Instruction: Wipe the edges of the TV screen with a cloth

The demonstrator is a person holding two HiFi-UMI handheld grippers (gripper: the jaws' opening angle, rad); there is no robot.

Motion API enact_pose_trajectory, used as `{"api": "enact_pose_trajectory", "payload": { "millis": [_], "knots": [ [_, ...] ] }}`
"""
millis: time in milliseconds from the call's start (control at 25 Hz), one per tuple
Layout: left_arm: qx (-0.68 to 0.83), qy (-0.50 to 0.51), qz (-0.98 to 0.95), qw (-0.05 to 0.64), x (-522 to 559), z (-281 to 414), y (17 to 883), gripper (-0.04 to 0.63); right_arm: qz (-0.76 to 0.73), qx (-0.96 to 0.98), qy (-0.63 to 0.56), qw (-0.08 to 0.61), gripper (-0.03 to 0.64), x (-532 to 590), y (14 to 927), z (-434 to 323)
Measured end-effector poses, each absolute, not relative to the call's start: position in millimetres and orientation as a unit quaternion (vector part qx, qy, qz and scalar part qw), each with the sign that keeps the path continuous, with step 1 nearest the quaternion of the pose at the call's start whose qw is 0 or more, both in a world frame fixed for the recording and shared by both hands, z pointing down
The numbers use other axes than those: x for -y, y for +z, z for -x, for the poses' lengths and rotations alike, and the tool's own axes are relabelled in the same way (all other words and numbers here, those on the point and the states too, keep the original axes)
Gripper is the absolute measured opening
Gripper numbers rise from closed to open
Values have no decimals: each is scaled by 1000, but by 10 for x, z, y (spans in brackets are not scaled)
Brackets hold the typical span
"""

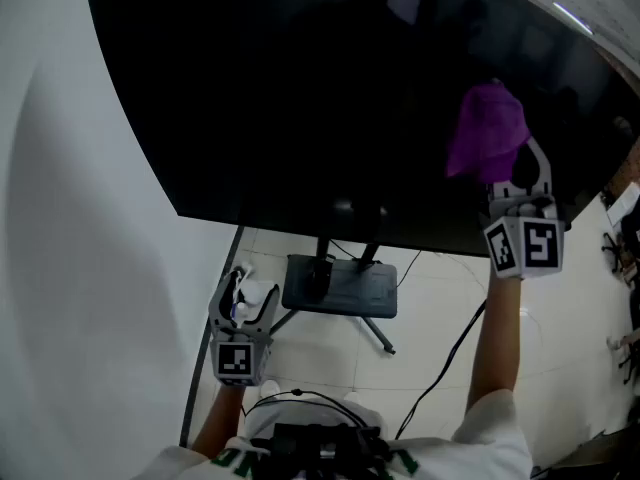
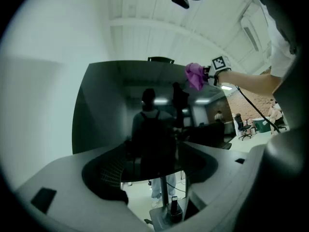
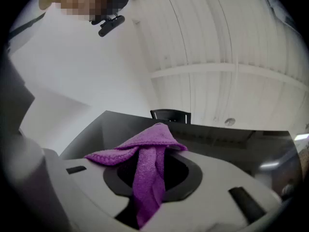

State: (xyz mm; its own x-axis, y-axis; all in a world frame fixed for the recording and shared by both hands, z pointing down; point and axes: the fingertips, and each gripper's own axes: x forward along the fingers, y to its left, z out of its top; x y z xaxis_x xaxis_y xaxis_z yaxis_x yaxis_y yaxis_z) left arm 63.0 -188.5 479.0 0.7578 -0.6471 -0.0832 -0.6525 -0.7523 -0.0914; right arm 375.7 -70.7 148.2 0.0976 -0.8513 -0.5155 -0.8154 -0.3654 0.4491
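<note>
The black TV screen (image 1: 300,98) fills the upper head view, tilted on its stand. A purple cloth (image 1: 487,133) lies against the screen's right part, and my right gripper (image 1: 512,173) is shut on it from below. In the right gripper view the cloth (image 3: 147,168) hangs out between the jaws and its top touches the dark screen (image 3: 231,149). My left gripper (image 1: 243,303) hangs low by the screen's lower left, open and holding nothing. The left gripper view looks up at the screen (image 2: 106,110), with the cloth (image 2: 194,75) and right gripper (image 2: 215,71) far off.
The TV's stand base (image 1: 340,293) rests on the pale tiled floor, with black cables (image 1: 440,368) trailing beside it. A white wall (image 1: 70,218) runs along the left. Dark objects sit at the right edge (image 1: 625,238).
</note>
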Motion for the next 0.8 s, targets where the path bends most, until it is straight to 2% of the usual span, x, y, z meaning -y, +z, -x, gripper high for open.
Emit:
{"api": "enact_pose_trajectory", "payload": {
  "millis": [480, 800],
  "knots": [
    [-392, 22, 919, 36, 1935, -290, 4849, 322, -704, 513, -479, 108, 94, 1292, -294, -3567],
    [-419, 34, 907, 38, 2120, -169, 4801, 321, -656, 477, -522, 263, 95, 2009, -801, -3202]
  ]
}}
